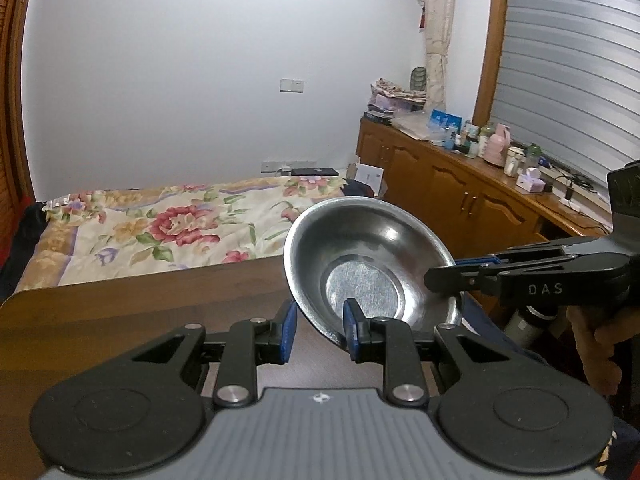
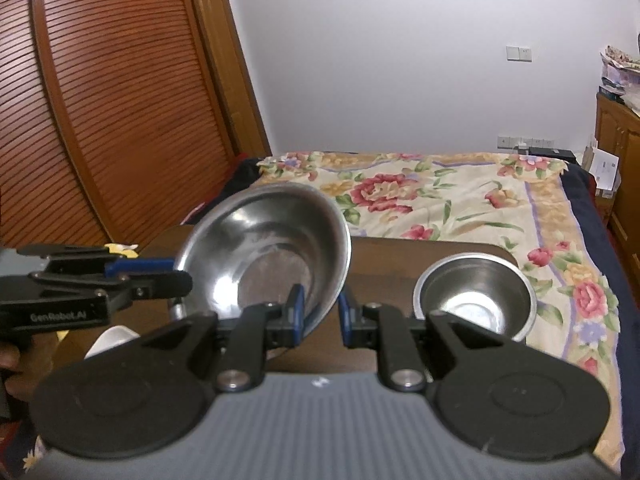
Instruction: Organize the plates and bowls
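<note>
Both hand-held grippers grip one large steel bowl (image 1: 368, 264), which is lifted clear of the brown wooden desk (image 1: 120, 320) and tilted, its opening turned toward the cameras.

Left hand-held gripper (image 1: 320, 328): jaws drawn close together and clamped on the bowl's near rim, one blue pad inside the bowl, the other against its outer wall. In the right wrist view this gripper (image 2: 176, 276) enters from the left edge and meets the bowl's left rim.

Right hand-held gripper (image 2: 322, 312): jaws narrow, closed on the lower right rim of the bowl (image 2: 264, 256), with the left pad inside the bowl and the right pad outside. In the left wrist view it (image 1: 444, 276) reaches in from the right, fingers closed over the bowl's right edge; part of the person's hand (image 1: 596, 344) shows below it.

A second, smaller steel bowl (image 2: 476, 292) stands upright on the desk, to the right of the held bowl and apart from it.

Behind the desk lies a bed with a floral blanket (image 2: 440, 196). A wooden cabinet (image 1: 440, 184) carrying bottles and boxes runs along the wall to the right.
</note>
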`<action>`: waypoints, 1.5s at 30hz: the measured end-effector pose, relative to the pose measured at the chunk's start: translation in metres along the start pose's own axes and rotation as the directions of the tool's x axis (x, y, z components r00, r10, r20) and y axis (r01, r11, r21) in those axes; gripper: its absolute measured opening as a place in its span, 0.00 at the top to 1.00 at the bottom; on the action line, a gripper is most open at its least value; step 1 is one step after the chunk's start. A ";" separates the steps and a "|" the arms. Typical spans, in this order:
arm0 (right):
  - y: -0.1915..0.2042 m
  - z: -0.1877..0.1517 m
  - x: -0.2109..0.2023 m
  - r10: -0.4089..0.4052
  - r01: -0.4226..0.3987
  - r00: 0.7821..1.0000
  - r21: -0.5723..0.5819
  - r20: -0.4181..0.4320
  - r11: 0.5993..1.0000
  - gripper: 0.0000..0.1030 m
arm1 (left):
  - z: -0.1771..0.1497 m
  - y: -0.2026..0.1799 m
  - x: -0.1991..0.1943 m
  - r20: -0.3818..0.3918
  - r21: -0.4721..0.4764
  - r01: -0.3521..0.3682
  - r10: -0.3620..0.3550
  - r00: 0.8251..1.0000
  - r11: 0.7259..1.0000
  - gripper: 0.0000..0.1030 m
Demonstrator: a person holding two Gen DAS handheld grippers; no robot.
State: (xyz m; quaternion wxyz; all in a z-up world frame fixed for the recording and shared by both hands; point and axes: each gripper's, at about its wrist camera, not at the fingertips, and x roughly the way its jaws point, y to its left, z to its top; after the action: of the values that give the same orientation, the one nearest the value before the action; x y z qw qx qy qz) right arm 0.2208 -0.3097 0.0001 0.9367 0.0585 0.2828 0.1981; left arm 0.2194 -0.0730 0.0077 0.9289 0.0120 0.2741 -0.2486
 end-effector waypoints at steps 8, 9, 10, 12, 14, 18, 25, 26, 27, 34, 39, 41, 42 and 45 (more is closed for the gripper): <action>0.014 -0.021 -0.025 0.013 -0.013 1.000 -0.013 0.003 1.000 0.80 | -0.020 -0.010 -0.030 0.006 0.020 0.012 -0.012 1.000 1.000 0.74; 0.015 -0.025 -0.026 0.015 -0.015 1.000 -0.012 0.001 1.000 0.80 | -0.022 -0.012 -0.033 0.006 0.022 0.010 -0.010 1.000 1.000 0.74; 0.016 -0.028 -0.028 0.016 -0.016 1.000 -0.013 0.000 1.000 0.80 | -0.026 -0.013 -0.035 0.003 0.027 0.008 -0.008 1.000 1.000 0.74; 0.020 -0.034 -0.031 0.015 -0.015 1.000 -0.017 -0.003 1.000 0.80 | -0.032 -0.017 -0.039 0.001 0.033 0.003 -0.003 1.000 0.999 0.74; 0.023 -0.038 -0.033 0.012 -0.012 1.000 -0.021 -0.004 1.000 0.80 | -0.041 -0.019 -0.042 -0.006 0.040 0.000 0.000 1.000 0.999 0.74; 0.031 -0.048 -0.036 0.011 -0.011 1.000 -0.041 -0.012 0.999 0.80 | -0.054 -0.019 -0.045 -0.023 0.049 -0.003 0.005 1.000 0.999 0.74; 0.040 -0.066 -0.038 0.004 -0.006 1.000 -0.064 -0.024 0.998 0.80 | -0.072 -0.016 -0.048 -0.048 0.038 0.003 -0.001 0.999 0.999 0.74; 0.040 -0.069 -0.038 0.005 -0.007 1.000 -0.063 -0.027 0.998 0.80 | -0.075 -0.016 -0.047 -0.051 0.042 0.001 0.001 0.999 0.999 0.74; 0.040 -0.073 -0.037 0.005 -0.007 1.000 -0.061 -0.030 0.998 0.80 | -0.077 -0.017 -0.047 -0.054 0.045 0.000 0.003 0.999 0.999 0.74; 0.041 -0.090 -0.037 -0.001 -0.002 0.999 -0.049 -0.045 0.999 0.80 | -0.098 -0.023 -0.047 -0.073 0.061 -0.001 0.006 0.997 0.998 0.74; 0.045 -0.099 -0.040 -0.014 0.012 1.000 -0.056 -0.026 0.998 0.80 | -0.108 -0.021 -0.045 -0.079 0.047 0.005 -0.001 0.997 0.999 0.73; 0.047 -0.105 -0.041 -0.019 0.019 1.000 -0.060 -0.003 0.998 0.80 | -0.114 -0.020 -0.044 -0.066 0.043 0.001 0.001 0.998 0.999 0.73; 0.047 -0.109 -0.041 -0.023 0.024 1.000 -0.055 0.012 0.998 0.80 | -0.117 -0.020 -0.043 -0.059 0.035 0.001 0.001 0.998 0.999 0.73; 0.047 -0.118 -0.040 -0.033 0.034 0.999 -0.037 0.037 0.999 0.80 | -0.124 -0.020 -0.042 -0.059 0.019 -0.001 0.002 0.998 1.000 0.73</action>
State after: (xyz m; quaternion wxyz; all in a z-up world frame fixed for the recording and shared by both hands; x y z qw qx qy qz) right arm 0.1094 -0.2834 -0.0672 0.9458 0.0399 0.2629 0.1866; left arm 0.1177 -0.0519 -0.0737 0.9205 0.0284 0.2991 -0.2499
